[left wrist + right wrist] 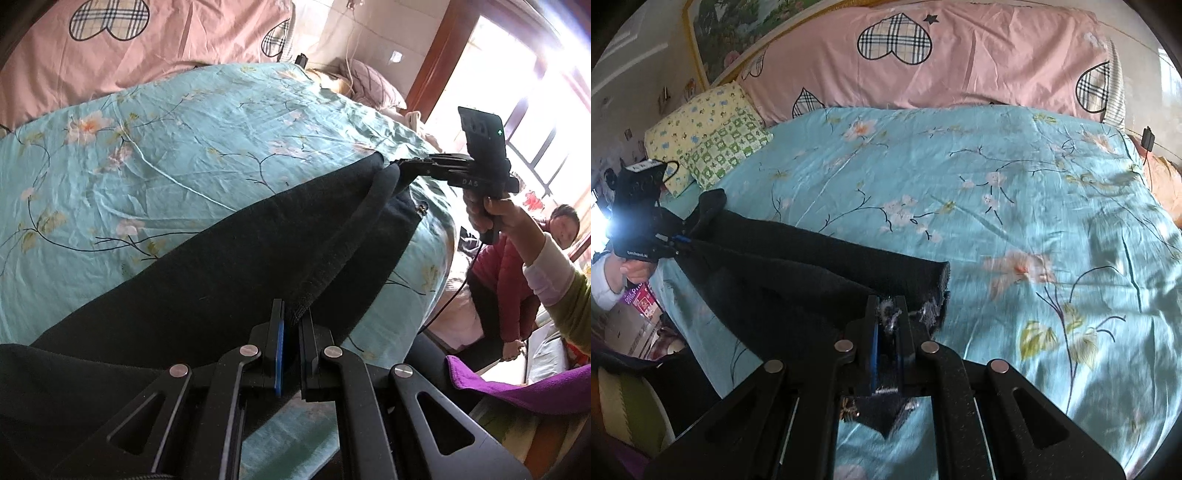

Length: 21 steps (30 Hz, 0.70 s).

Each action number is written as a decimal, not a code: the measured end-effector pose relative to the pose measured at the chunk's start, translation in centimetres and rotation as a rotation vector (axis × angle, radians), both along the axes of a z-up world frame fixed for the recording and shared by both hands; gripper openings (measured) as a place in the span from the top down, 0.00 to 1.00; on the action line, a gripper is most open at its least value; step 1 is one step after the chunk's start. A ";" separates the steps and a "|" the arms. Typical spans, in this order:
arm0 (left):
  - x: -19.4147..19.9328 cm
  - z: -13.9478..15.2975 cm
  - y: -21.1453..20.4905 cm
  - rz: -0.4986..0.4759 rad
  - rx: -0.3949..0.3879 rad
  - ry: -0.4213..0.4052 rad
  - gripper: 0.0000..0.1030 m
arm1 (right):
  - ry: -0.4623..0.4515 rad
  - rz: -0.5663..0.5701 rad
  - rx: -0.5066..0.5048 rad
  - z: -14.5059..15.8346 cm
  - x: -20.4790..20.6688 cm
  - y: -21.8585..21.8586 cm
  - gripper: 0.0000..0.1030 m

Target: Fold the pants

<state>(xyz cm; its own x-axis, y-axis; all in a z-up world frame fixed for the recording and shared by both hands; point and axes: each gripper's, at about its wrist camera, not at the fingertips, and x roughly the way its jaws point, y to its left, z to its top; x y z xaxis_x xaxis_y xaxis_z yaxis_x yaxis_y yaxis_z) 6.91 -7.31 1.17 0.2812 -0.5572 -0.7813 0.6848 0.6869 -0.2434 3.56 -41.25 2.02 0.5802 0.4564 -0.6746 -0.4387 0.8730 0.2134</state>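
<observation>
Both jaws are clamped on long black fleece pants, stretched between left gripper and right gripper above a turquoise floral bedsheet. The fabric hides each gripper's fingertips; the pants' far folds are indistinct.

black pants, teal floral sheet, pink duvet

Bed covered by a teal floral sheet, wrinkled. Pink quilt with plaid hearts bunched along the far edge. Yellow-green patterned pillow at its left corner. Framed landscape painting on the wall above. Wood-framed window is blown out by daylight. Purple cloth lies beside the bed.
</observation>
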 end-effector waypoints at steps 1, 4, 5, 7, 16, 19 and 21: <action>-0.2 0.1 0.0 -0.004 -0.004 -0.003 0.96 | -0.006 0.001 -0.002 0.3 -0.2 -0.1 0.93; -0.6 -0.2 -0.2 -0.010 -0.007 0.001 0.96 | -0.010 0.002 -0.012 0.5 -0.7 -0.1 0.93; -0.7 -0.5 -0.3 -0.010 -0.006 0.006 0.96 | -0.004 0.003 -0.017 0.3 -0.9 -0.1 0.93; -0.7 -1.3 -0.4 -0.007 -0.003 0.019 0.95 | 0.013 -0.003 -0.020 -0.5 -1.0 -0.1 0.93; -1.1 -3.5 0.6 0.055 -0.029 0.081 0.89 | 0.074 -0.054 -0.023 -1.9 -2.4 -0.3 0.61; -1.8 -3.3 1.1 0.064 -0.043 0.075 0.84 | 0.073 -0.094 -0.016 -1.3 -3.2 -0.7 0.58; -2.2 -3.2 1.6 0.072 -0.052 0.079 0.83 | 0.039 -0.110 0.009 -0.2 -3.9 -0.9 0.58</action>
